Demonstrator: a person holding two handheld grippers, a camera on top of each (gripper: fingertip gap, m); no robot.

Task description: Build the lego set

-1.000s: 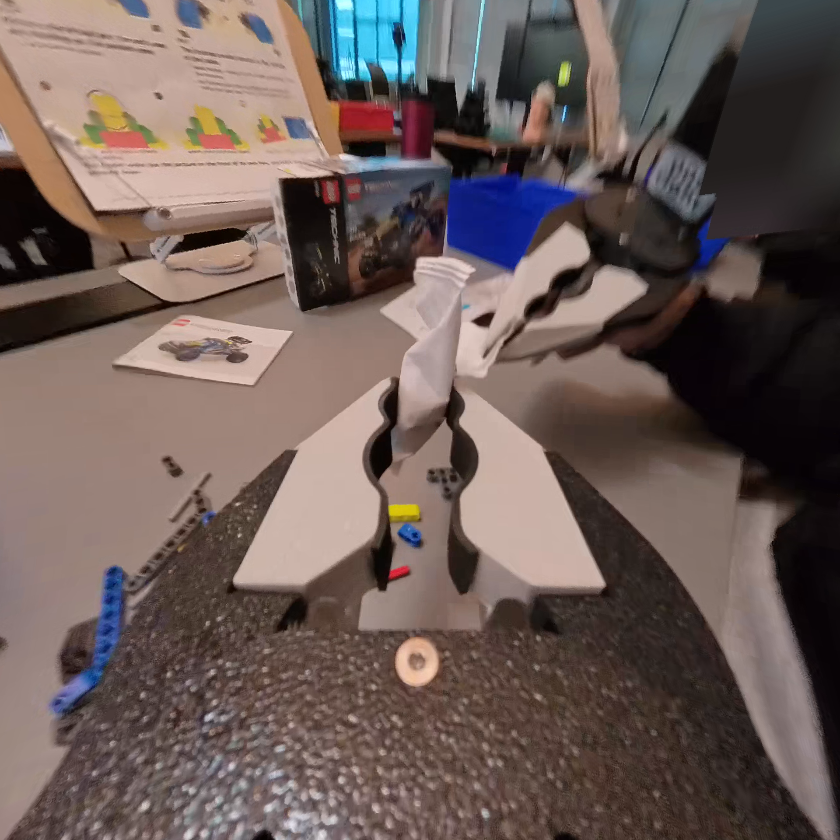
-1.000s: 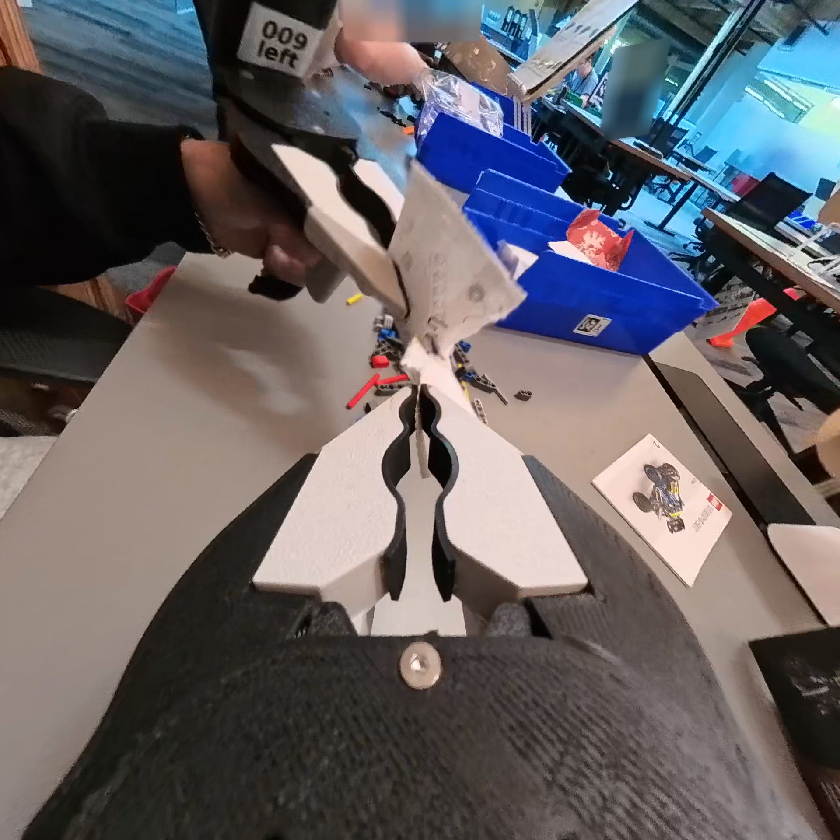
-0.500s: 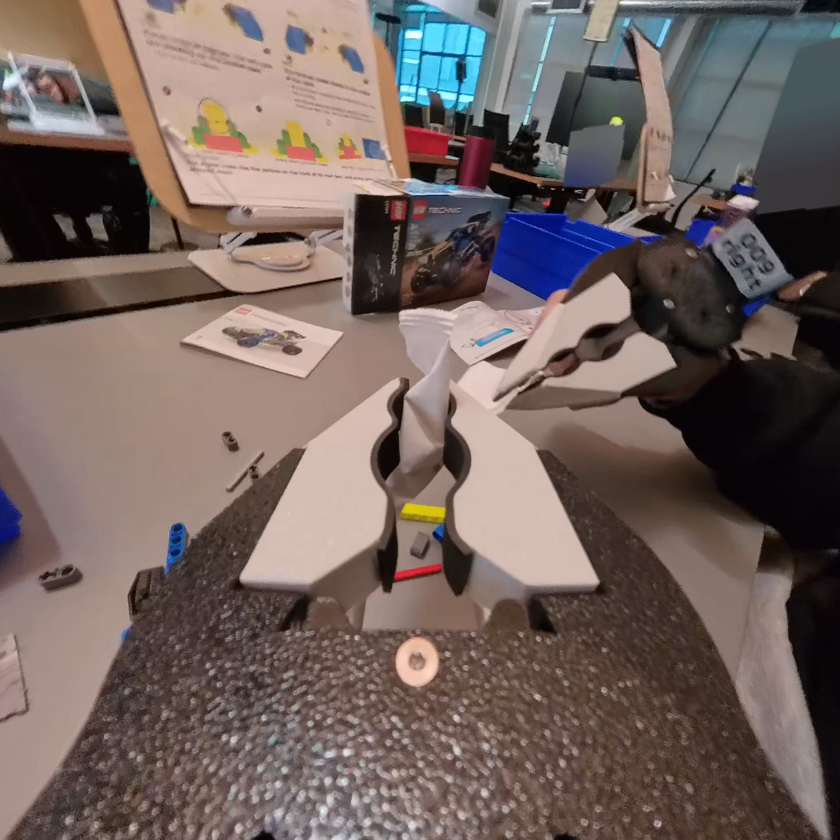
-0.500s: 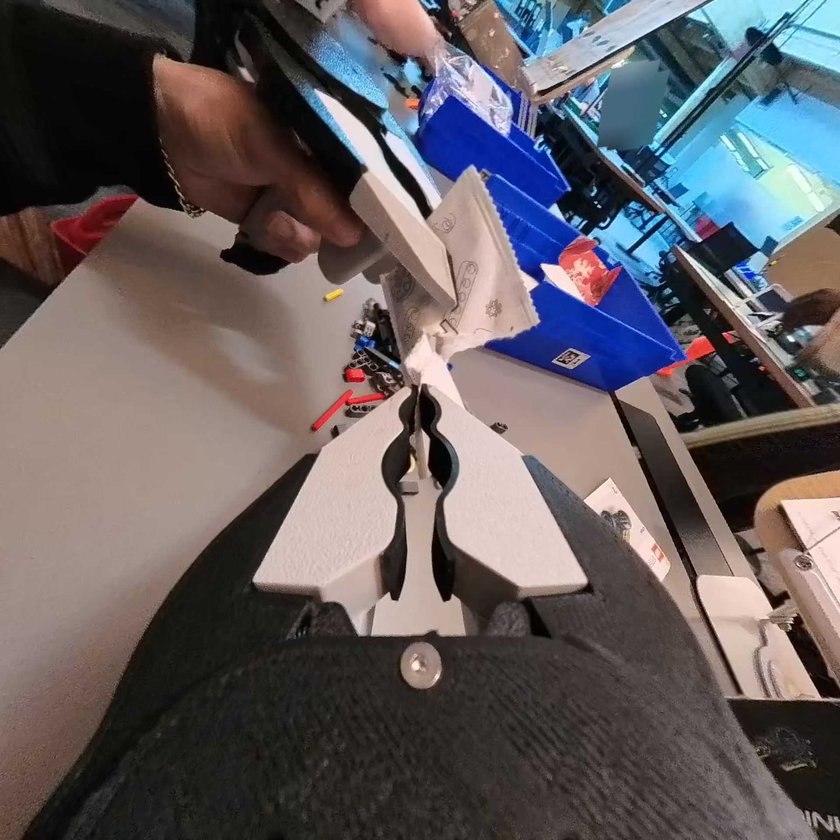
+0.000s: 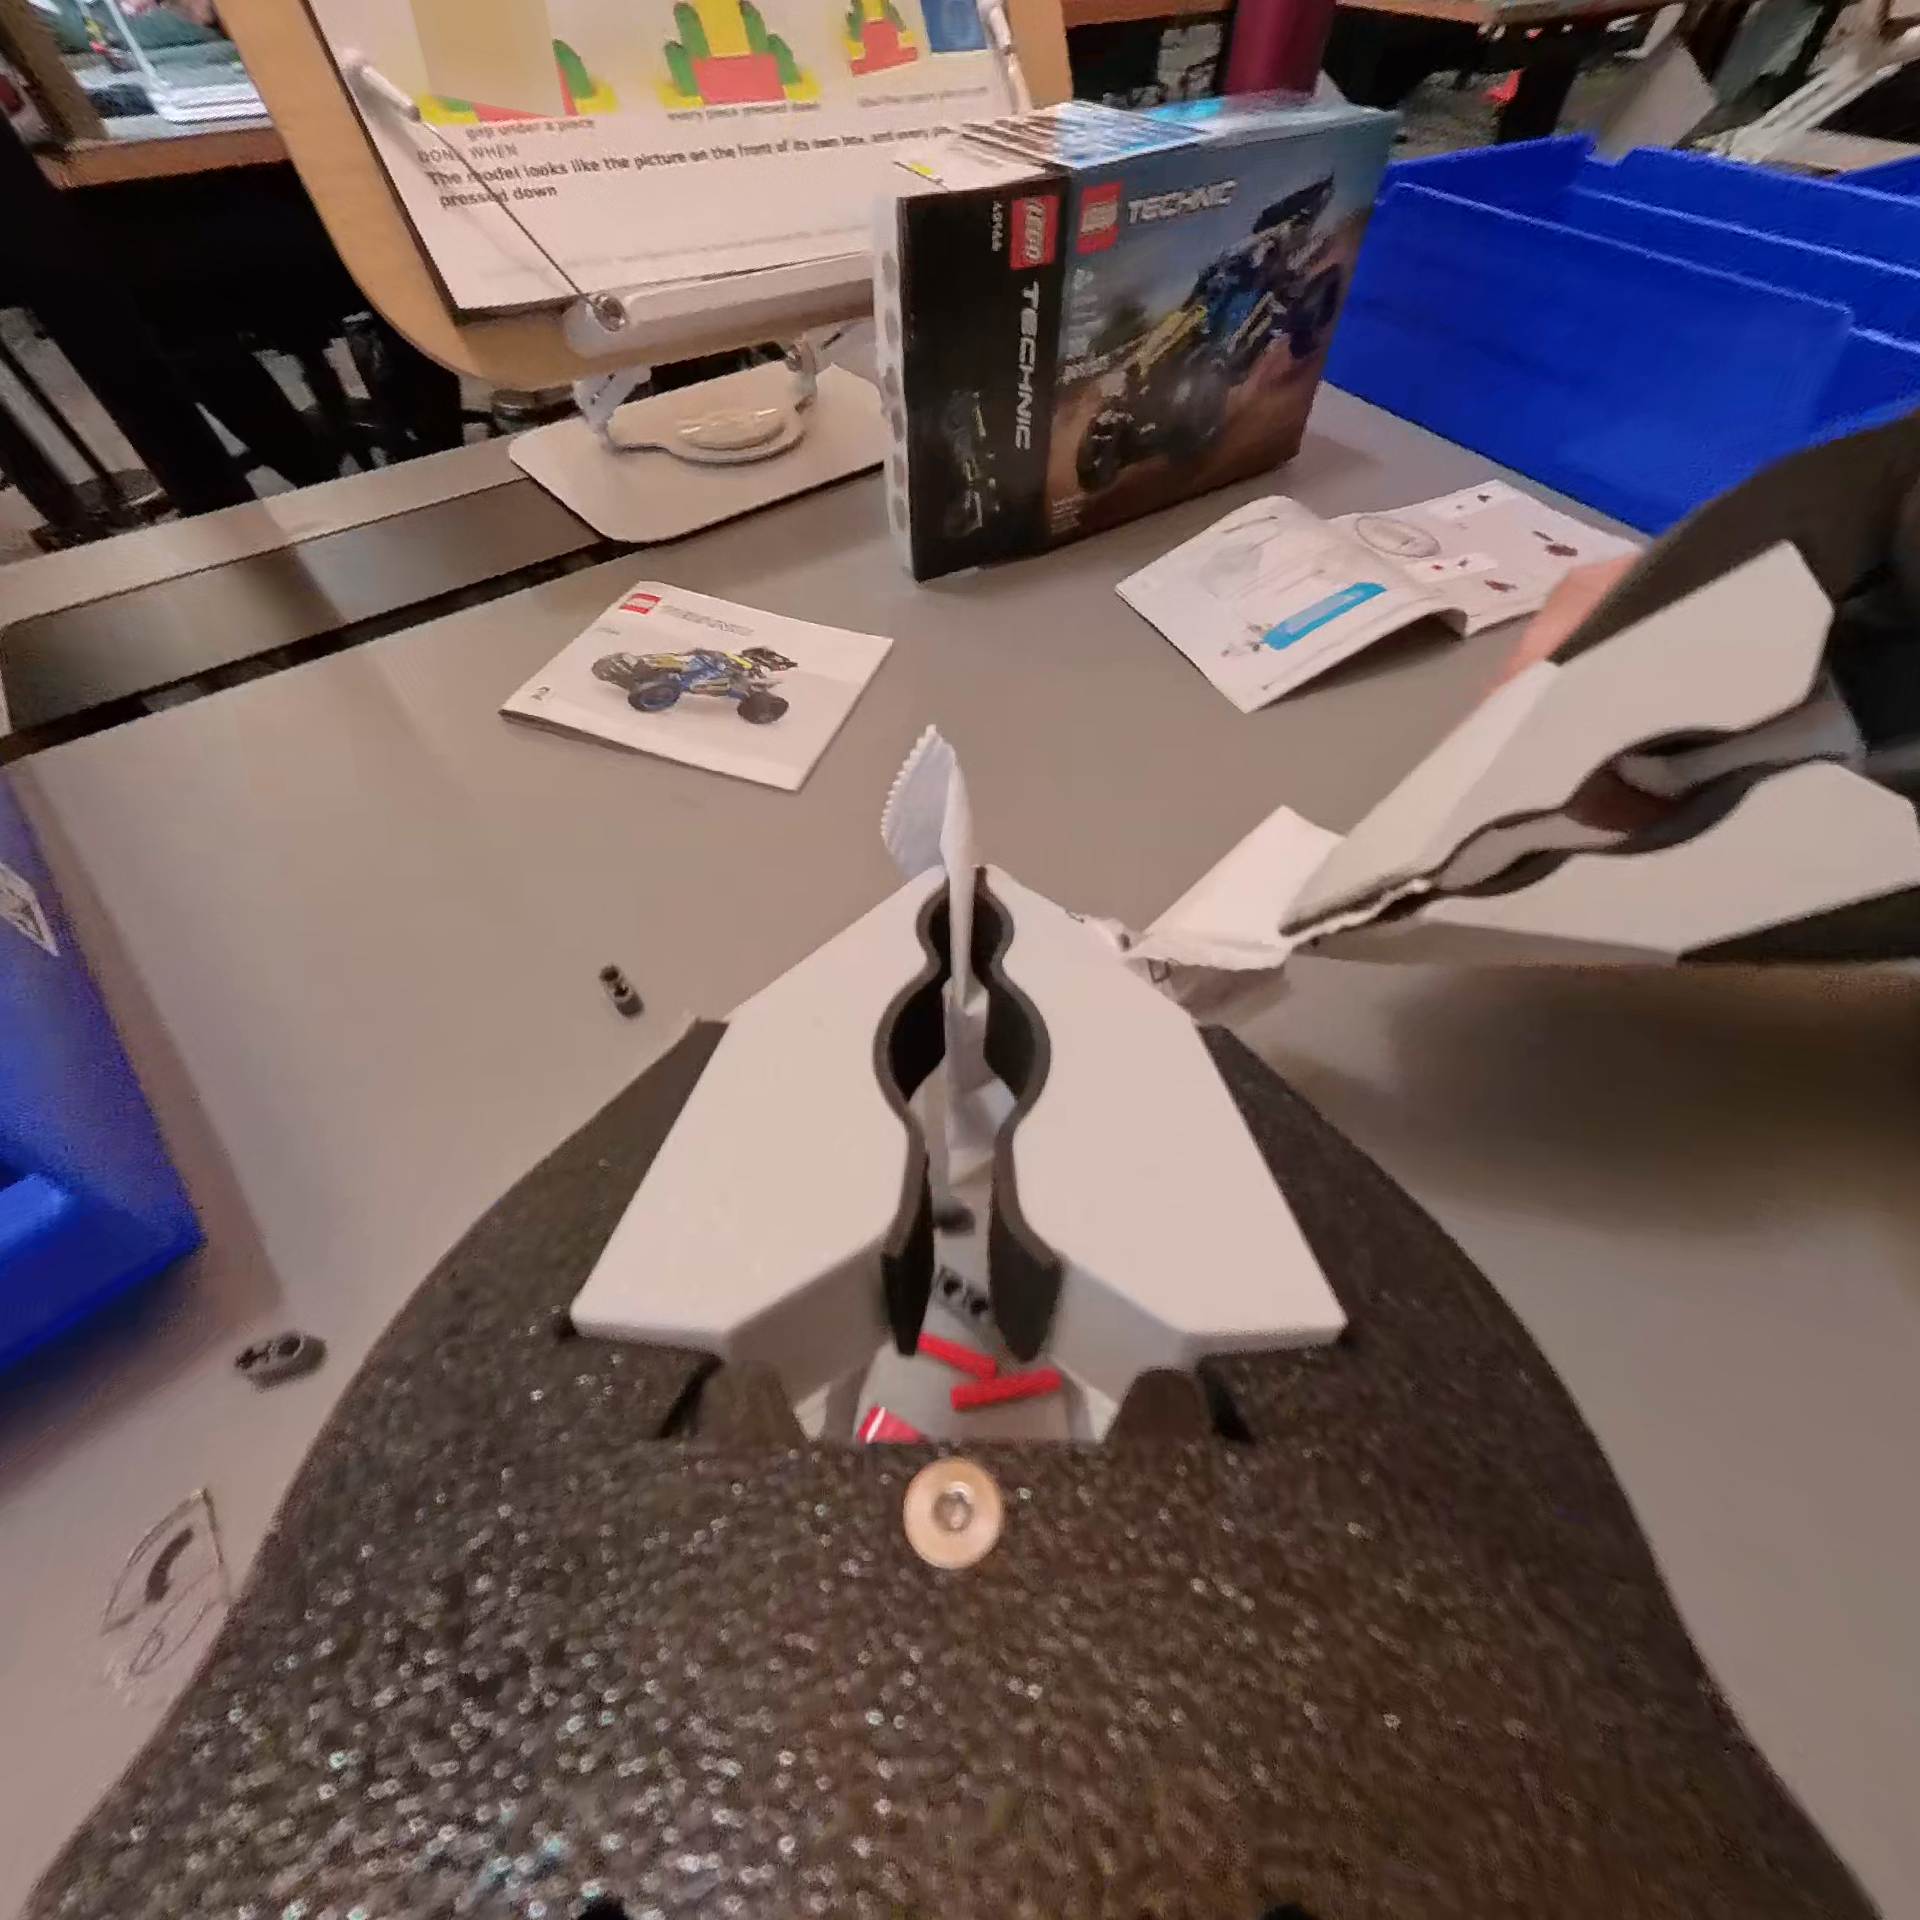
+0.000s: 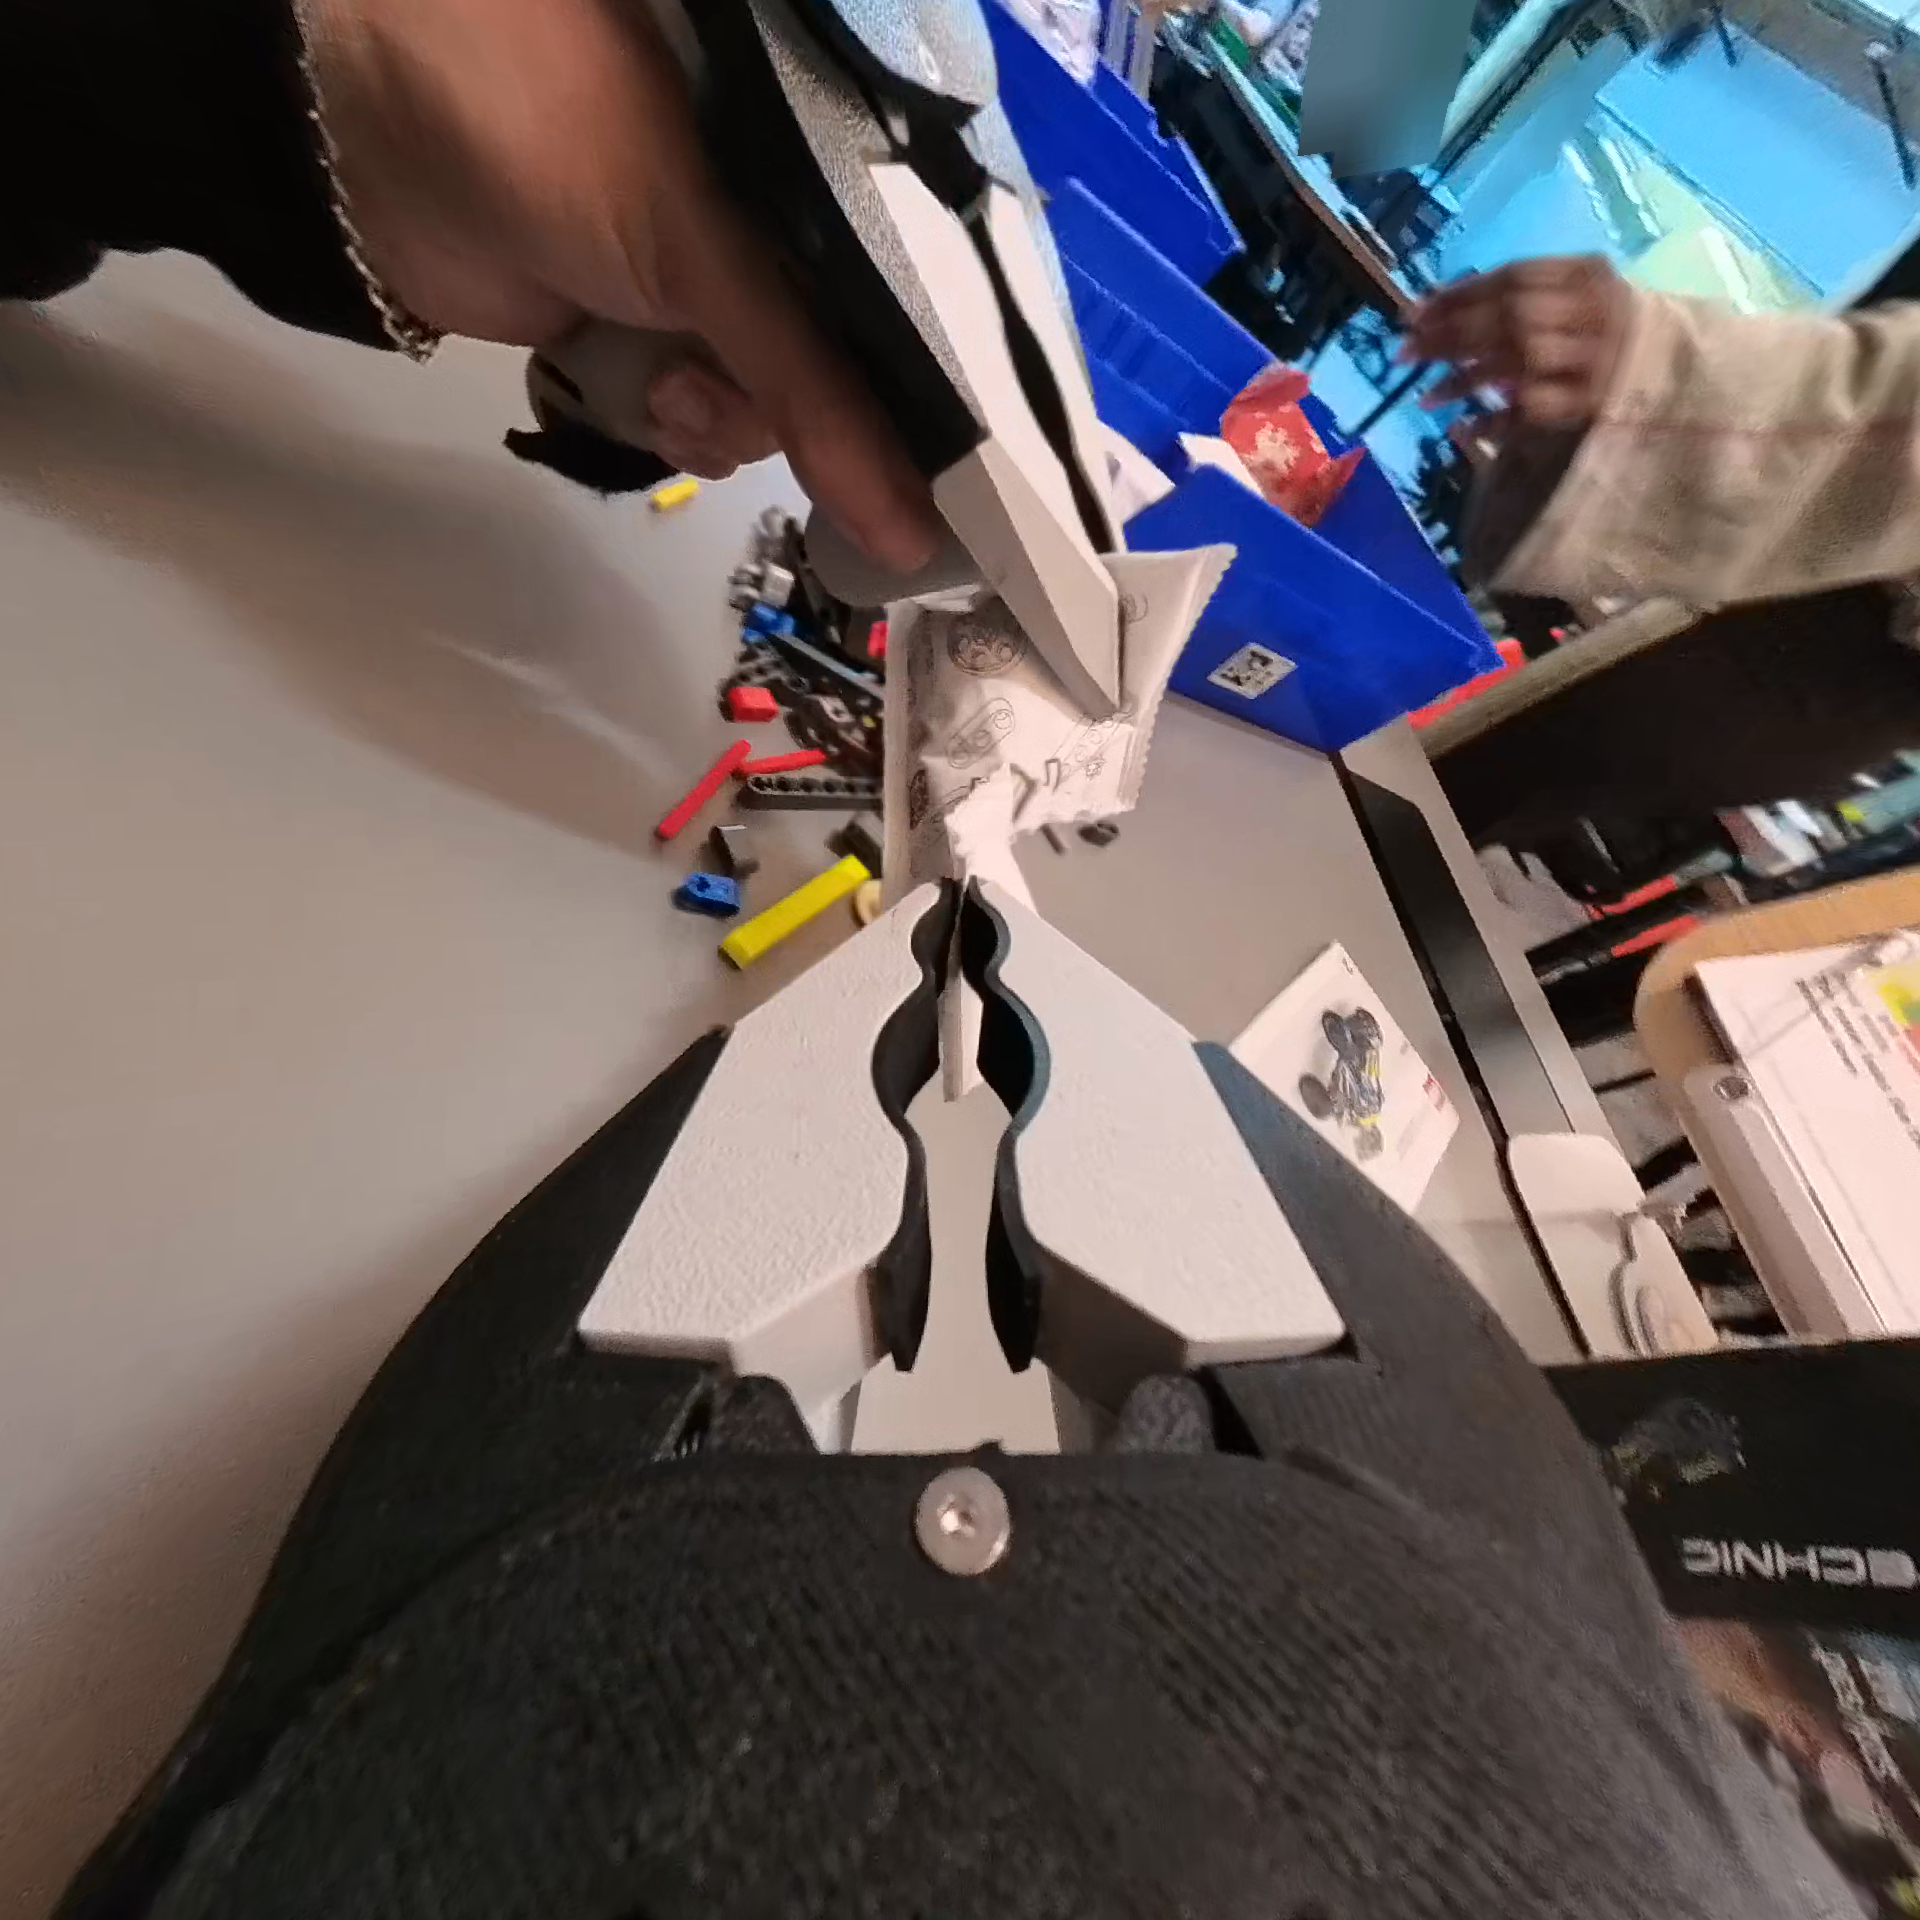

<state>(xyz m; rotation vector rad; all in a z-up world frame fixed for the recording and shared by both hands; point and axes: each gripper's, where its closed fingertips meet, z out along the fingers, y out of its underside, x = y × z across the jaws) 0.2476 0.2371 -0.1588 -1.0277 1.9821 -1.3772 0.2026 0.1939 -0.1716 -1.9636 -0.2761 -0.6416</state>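
Both grippers hold one white paper parts bag [image 6: 997, 717], torn and crumpled, above the grey table [image 5: 364, 987]. My left gripper [image 5: 961, 894] is shut on the bag's serrated edge [image 5: 930, 800]. My right gripper [image 6: 958, 894] is shut on a torn strip of the same bag. In the left wrist view the right gripper [image 5: 1299, 925] comes in from the right, pinching the bag's other end [image 5: 1216, 925]. In the right wrist view the left gripper [image 6: 1101, 665] reaches down from above. Loose pieces lie below: red pins [image 5: 997, 1387], a yellow beam [image 6: 795, 912], a red axle [image 6: 703, 790], a blue connector [image 6: 707, 891].
The set's box [image 5: 1101, 332] stands at the back with a closed booklet [image 5: 696, 681] and an open booklet [image 5: 1361, 582] in front. Blue bins [image 5: 1621, 301] line the far right, another bin [image 5: 73, 1164] sits left. An instruction stand [image 5: 665, 156] is behind. Another person's arm [image 6: 1683, 436] shows beyond.
Both grippers have dropped lower toward the table with the bag between them. The bag looks more torn and crumpled. The left wrist view now shows red pins below.
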